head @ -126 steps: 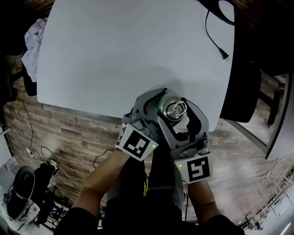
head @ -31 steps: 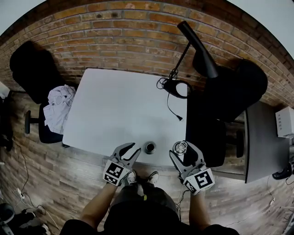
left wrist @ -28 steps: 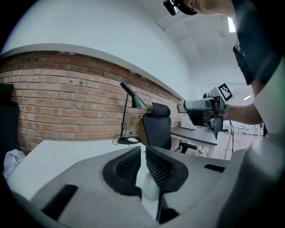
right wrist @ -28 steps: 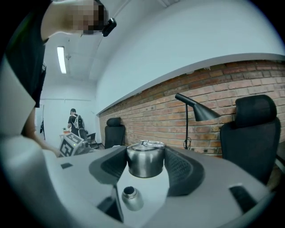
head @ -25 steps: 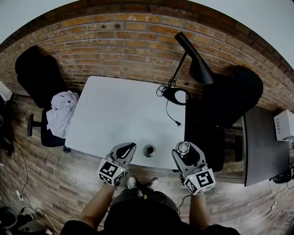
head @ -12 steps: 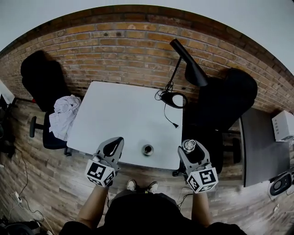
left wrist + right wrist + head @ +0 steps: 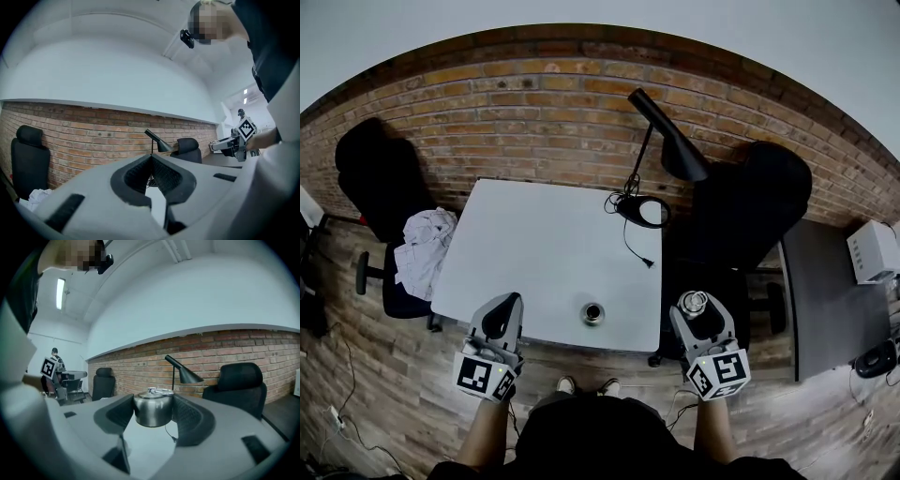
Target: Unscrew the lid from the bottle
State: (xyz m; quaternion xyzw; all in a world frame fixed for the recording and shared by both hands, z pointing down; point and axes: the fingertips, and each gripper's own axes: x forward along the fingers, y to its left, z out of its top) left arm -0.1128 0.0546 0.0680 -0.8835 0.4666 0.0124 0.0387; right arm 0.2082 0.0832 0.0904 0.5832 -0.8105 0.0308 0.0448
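Observation:
The steel bottle (image 7: 593, 312) stands upright and uncapped on the white table (image 7: 544, 253), near its front edge. Its steel lid (image 7: 693, 302), topped by a ring handle, sits between the pads of my right gripper (image 7: 695, 307), which is held off the table's front right corner. In the right gripper view the lid (image 7: 153, 412) fills the gap between the jaws of the right gripper (image 7: 151, 405). My left gripper (image 7: 507, 307) hovers at the table's front left edge, left of the bottle. Its jaws are shut and empty in the left gripper view (image 7: 151, 163).
A black desk lamp (image 7: 667, 142) with a round base (image 7: 640, 211) and a loose cord (image 7: 636, 251) stands at the table's far right. Black chairs (image 7: 750, 202) flank the table; the left one holds crumpled cloth (image 7: 422, 251). A brick wall (image 7: 534, 103) runs behind.
Both grippers drew apart and back from the bottle: the left one went left and closed, the right one went right with the lid. The view pulled up and away.

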